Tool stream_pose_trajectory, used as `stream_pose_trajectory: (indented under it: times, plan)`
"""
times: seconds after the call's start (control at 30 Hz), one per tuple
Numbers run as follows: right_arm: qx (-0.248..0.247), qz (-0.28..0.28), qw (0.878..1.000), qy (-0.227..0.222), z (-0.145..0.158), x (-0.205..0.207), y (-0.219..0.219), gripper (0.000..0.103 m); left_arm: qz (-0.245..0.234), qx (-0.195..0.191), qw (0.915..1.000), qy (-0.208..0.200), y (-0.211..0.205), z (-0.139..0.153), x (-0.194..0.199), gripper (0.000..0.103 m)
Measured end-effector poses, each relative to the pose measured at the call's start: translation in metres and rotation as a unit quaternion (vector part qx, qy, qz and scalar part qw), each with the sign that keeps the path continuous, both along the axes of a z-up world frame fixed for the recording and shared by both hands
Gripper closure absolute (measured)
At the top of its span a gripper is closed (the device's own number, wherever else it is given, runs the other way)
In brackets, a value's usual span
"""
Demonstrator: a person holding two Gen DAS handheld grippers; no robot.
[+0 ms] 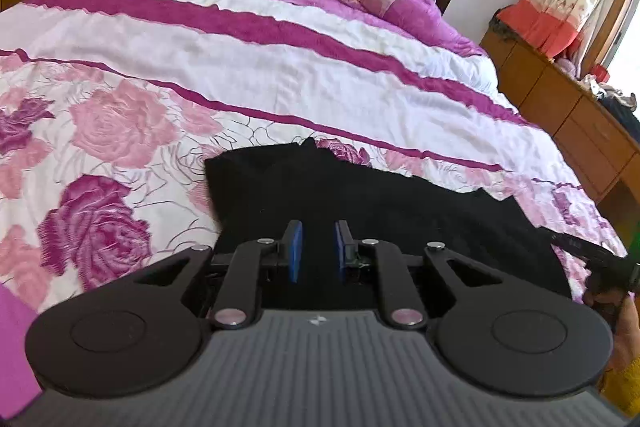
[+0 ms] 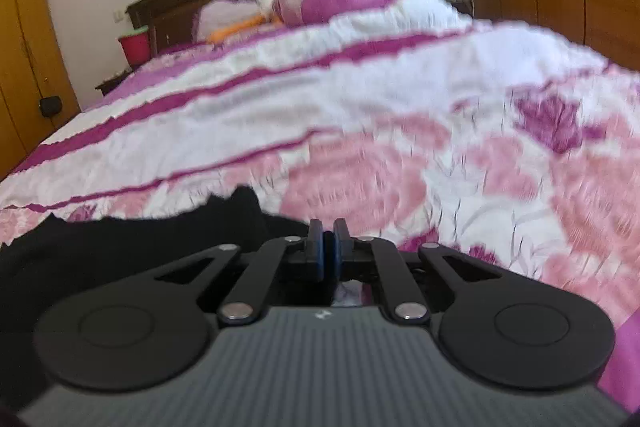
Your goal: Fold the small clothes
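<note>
Both grippers sit low over the near edge of the bed (image 1: 280,75), and the black garment (image 1: 360,195) lies spread on the flowered bedspread there, closer to the bed's right side than its left.

Looking along my left gripper (image 1: 317,251), the two blue pads stand a little apart with black cloth filling the gap between them. I judge that I am pinching a fold of the garment, though I cannot see the pads actually biting (black on black hides the edge).

My right gripper (image 2: 329,247) is clenched, pads almost together, at the garment's right-hand edge, where the black cloth (image 2: 140,243) gives way to the bedspread. Whether a thin hem is caught between the pads I cannot tell; that view is smeared.

As for handling, I expect the garment to be light, limp and thin. It should sag and crease wherever it is not held, and drag a little on the textured bedspread rather than slide. Corners and hems look like the best places to take hold, one in each gripper, so that the cloth hangs taut between them for a clean fold.
</note>
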State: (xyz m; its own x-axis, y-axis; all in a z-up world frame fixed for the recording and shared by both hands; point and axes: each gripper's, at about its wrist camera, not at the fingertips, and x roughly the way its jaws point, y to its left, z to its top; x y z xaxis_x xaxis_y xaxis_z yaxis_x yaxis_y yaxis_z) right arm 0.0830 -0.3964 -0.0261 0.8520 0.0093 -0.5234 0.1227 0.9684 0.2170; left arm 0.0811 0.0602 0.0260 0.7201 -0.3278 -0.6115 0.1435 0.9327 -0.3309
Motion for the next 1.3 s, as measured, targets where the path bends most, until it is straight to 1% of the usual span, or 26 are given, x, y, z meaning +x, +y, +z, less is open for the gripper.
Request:
stream_pose_trajectory:
  times: [0.07,0.13,0.2,0.3,0.37,0.43,0.47,0.53,0.57,0.6,0.63,0.67,0.77,0.87,0.9,0.93,0.97,1.0,1.13,1.23,1.3]
  plan:
    - [0.020,-0.011,1.000,0.003,0.000,-0.004,-0.007,0.093,-0.005,0.006,1.0000,-0.001,-0.006,-0.002,0.008,0.084]
    - [0.039,-0.022,0.999,-0.010,0.008,-0.016,-0.010,0.092,-0.010,0.010,0.9999,0.000,-0.012,-0.005,0.015,0.084]
    - [0.044,-0.018,0.999,-0.021,0.021,-0.029,-0.009,0.092,-0.014,0.020,0.9997,0.005,-0.017,-0.011,0.023,0.084]
    - [0.049,0.017,0.998,-0.034,0.036,-0.043,0.000,0.092,-0.008,0.050,0.9987,0.011,-0.026,-0.024,0.036,0.083]
    - [0.056,0.049,0.997,-0.034,0.039,-0.047,0.007,0.092,-0.004,0.070,0.9974,0.018,-0.031,-0.034,0.045,0.079]
    - [0.055,0.071,0.996,-0.023,0.033,-0.044,0.016,0.092,-0.001,0.072,0.9971,0.022,-0.031,-0.041,0.049,0.075]
    - [0.042,0.080,0.996,-0.015,0.028,-0.041,0.021,0.091,0.000,0.073,0.9970,0.023,-0.031,-0.044,0.051,0.074]
    - [0.005,0.071,0.997,0.010,0.011,-0.030,0.029,0.092,-0.001,0.078,0.9967,0.020,-0.032,-0.046,0.052,0.072]
    - [-0.015,0.064,0.998,0.025,-0.001,-0.023,0.031,0.096,-0.003,0.081,0.9965,0.019,-0.032,-0.046,0.053,0.072]
    - [-0.022,0.062,0.997,0.030,-0.012,-0.018,0.030,0.097,-0.005,0.083,0.9964,0.018,-0.033,-0.046,0.053,0.072]
    - [-0.023,0.063,0.998,0.021,-0.019,-0.017,0.028,0.100,-0.007,0.084,0.9963,0.018,-0.032,-0.047,0.054,0.071]
    - [-0.025,0.061,0.998,0.010,-0.024,-0.016,0.026,0.100,-0.007,0.083,0.9963,0.018,-0.032,-0.046,0.053,0.071]
    - [-0.001,0.034,0.999,0.000,-0.021,-0.012,0.018,0.097,-0.004,0.081,0.9966,0.018,-0.031,-0.043,0.049,0.070]
    - [0.049,0.016,0.999,-0.004,-0.013,-0.019,0.007,0.095,0.001,0.094,0.9954,0.016,-0.032,-0.034,0.038,0.068]
    - [0.058,0.011,0.998,-0.004,-0.011,-0.024,0.004,0.087,0.001,0.099,0.9950,0.014,-0.033,-0.032,0.034,0.067]
    - [0.063,0.008,0.998,-0.004,-0.007,-0.029,0.003,0.066,0.002,0.103,0.9946,0.013,-0.034,-0.029,0.029,0.066]
    - [0.065,0.006,0.998,-0.005,-0.003,-0.035,0.001,0.056,0.003,0.107,0.9941,0.014,-0.035,-0.027,0.025,0.065]
    - [0.068,0.007,0.998,-0.010,0.001,-0.044,0.000,0.049,0.003,0.109,0.9939,0.015,-0.035,-0.024,0.021,0.064]
    - [0.070,0.015,0.997,-0.019,0.014,-0.072,0.000,0.050,0.004,0.118,0.9929,0.016,-0.039,-0.017,0.003,0.061]
    - [0.074,0.014,0.997,-0.008,0.018,-0.086,0.001,0.050,0.006,0.118,0.9929,0.013,-0.041,-0.012,-0.010,0.056]
    - [0.077,0.010,0.997,-0.002,0.018,-0.096,0.002,0.050,0.017,0.121,0.9924,0.015,-0.042,-0.009,-0.020,0.055]
